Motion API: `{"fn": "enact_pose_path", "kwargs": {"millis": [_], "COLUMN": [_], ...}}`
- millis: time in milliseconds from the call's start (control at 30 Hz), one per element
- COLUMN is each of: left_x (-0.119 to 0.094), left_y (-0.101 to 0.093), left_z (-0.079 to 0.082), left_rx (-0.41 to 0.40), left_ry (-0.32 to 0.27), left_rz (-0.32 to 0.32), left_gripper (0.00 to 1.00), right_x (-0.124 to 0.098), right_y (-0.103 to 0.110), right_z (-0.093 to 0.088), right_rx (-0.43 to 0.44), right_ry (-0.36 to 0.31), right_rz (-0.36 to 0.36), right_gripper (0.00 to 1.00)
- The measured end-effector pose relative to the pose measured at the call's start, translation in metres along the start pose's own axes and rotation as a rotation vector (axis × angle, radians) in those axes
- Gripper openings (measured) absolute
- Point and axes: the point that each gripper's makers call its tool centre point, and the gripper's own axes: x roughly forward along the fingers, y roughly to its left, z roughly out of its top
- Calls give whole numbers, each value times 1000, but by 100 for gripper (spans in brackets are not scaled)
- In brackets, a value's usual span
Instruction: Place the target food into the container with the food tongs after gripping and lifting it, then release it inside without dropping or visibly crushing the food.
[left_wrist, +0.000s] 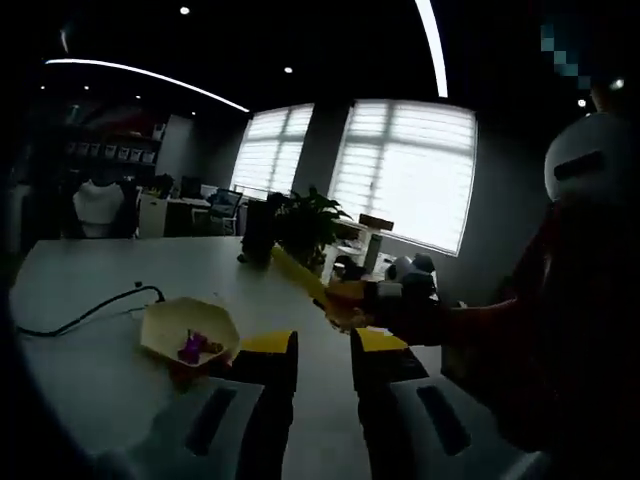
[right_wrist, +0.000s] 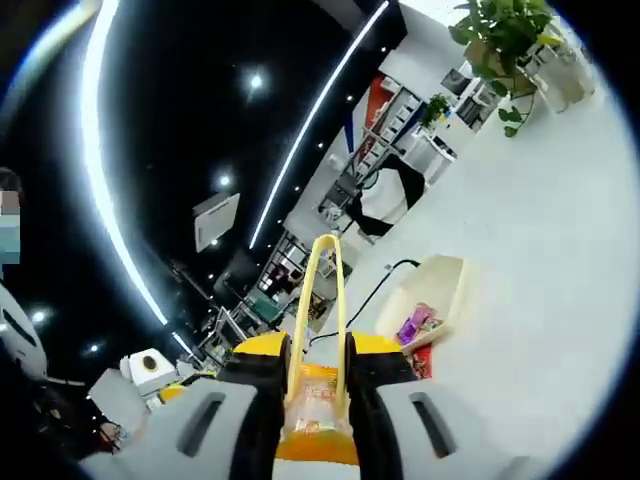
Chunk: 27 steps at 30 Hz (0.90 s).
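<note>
In the left gripper view, the left gripper hangs above the white tabletop with its fingers apart and nothing between them. Just beyond its left finger sits a pale yellow container, a bowl with flat sides, and a small purple food piece lies inside it. A black cable runs across the tabletop behind the bowl. To the right, the right gripper comes in, holding yellow food tongs that point up and to the left, above the tabletop and apart from the bowl. A green plant stands at the far edge. In the right gripper view, the fingers are closed on the handle end of the tongs, whose two thin arms rise and meet at the top. This view is tilted, so I think the tongs carry nothing, but it is hard to tell. The container with the purple food sits just to the right of the tongs.
</note>
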Motion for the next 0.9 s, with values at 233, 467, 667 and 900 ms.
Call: {"fn": "enact_pose_path", "kwargs": {"millis": [233,467,667,900], "left_x": [31,35,43,56], "left_y": [-1,-26,-28,-36], "left_z": [43,86,76,54], "left_rx": [-69,-252,-174,-88], "left_ry": [-101,-233,-191,-127], "left_rz": [-136,-420,-454,-453], "left_gripper": [34,46,23,20], "right_x": [3,-5,-9,-6], "right_y": [93,111,101,56], "right_z": [-7,-21,-34,-51], "right_rx": [-160,-296,-397,-568], "right_ry": [71,146,212,389], "right_rz": [297,358,357,168], "right_gripper": [19,19,21,34]}}
